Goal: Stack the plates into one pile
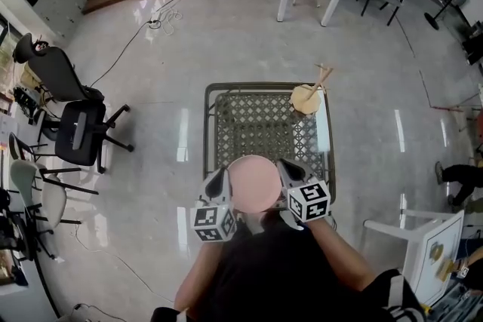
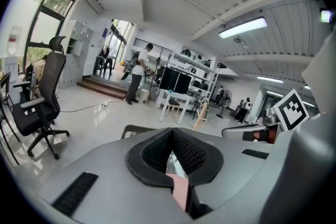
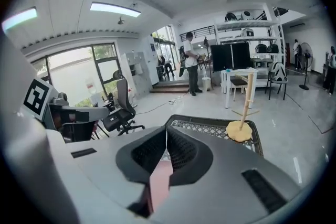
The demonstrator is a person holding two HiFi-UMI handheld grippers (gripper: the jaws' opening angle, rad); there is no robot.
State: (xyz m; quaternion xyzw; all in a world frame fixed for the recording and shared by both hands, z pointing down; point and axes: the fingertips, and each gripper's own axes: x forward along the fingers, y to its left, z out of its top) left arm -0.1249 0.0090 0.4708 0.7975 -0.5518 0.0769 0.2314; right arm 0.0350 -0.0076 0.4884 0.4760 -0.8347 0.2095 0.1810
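Glossy pale floor is surrounding a small rectangular counter [image 1: 213,133] w/ a dark metal lattice top & rounded frame. Office chairs are standing off to the left, desks further back.

Both grippers are sharing one load. The left hand-held gripper [image 1: 219,183] is pinching the left rim of a pink plate [image 1: 253,183]. The right hand-held gripper [image 1: 287,173] is pinching the right rim. On each side the jaws are pressing onto the thin edge.

The plate is hanging roughly level over the counter's near edge, apparently not resting on it. It's looking round, smooth & matte, prob. plastic or glazed ceramic. Can't tell if it's one plate or several nested.

A wooden stand [image 1: 308,96] w/ round base & slanted pegs is sitting at the far right corner, well apart.

No other plate is showing on the lattice, so the step in hand is prob. carrying this one to wherever the pile is going. The next move is calling for an even two-sided grip so nothing is tipping, then lowering it flat & centred before releasing.
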